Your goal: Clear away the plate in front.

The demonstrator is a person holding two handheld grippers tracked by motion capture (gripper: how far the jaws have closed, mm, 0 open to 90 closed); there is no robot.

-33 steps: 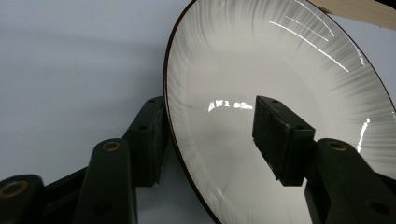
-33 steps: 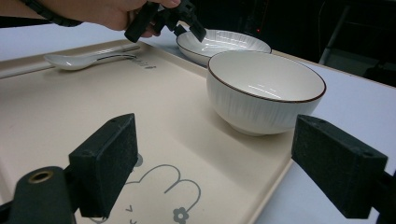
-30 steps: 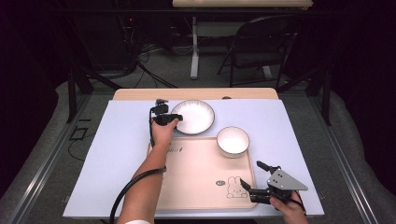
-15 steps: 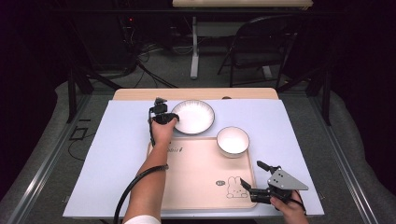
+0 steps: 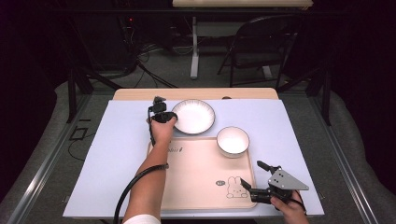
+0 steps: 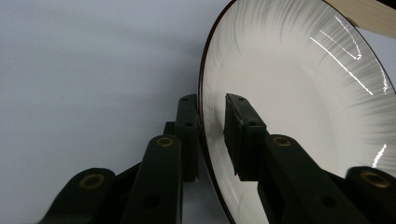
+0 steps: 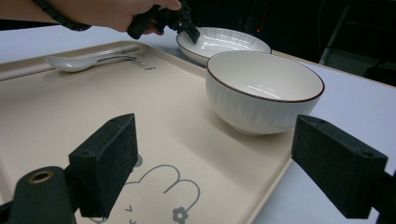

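A white ribbed plate [image 5: 195, 116] with a dark rim lies on the pale blue mat beyond the tray. My left gripper [image 5: 170, 116] grips its left rim. In the left gripper view the jaws of the left gripper [image 6: 212, 100] stand close together, one outside the plate [image 6: 303, 107] and one inside it. A white bowl [image 5: 232, 140] sits in the far right corner of the beige tray [image 5: 196, 179]. My right gripper [image 5: 251, 173] hovers open at the tray's near right corner. In the right gripper view its jaws [image 7: 217, 133] frame the bowl [image 7: 264, 88], apart from it.
A white spoon [image 7: 77, 62] lies on the tray's far left side, near the person's forearm [image 5: 149, 177]. The table's far wooden edge [image 5: 196, 93] runs behind the plate. A folding chair [image 5: 257, 42] and cables stand on the floor beyond.
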